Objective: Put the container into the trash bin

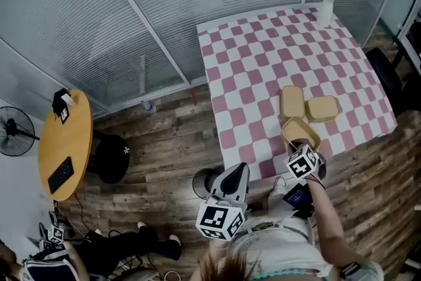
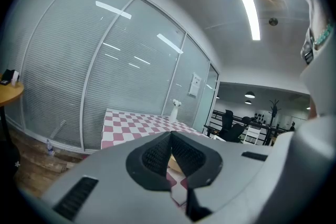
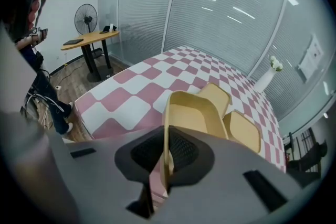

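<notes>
A yellow open container is lifted at the near edge of the pink-and-white checkered table. My right gripper is shut on its near rim and points steeply down. On the floor to its left stands a dark round bin, partly hidden behind my left gripper. The left gripper is shut with nothing between its pads and points about level toward the table.
Two more yellow containers lie on the cloth behind the held one. A white vase stands at the far corner. On the left are a black stool, a round wooden table, a fan and a person's legs.
</notes>
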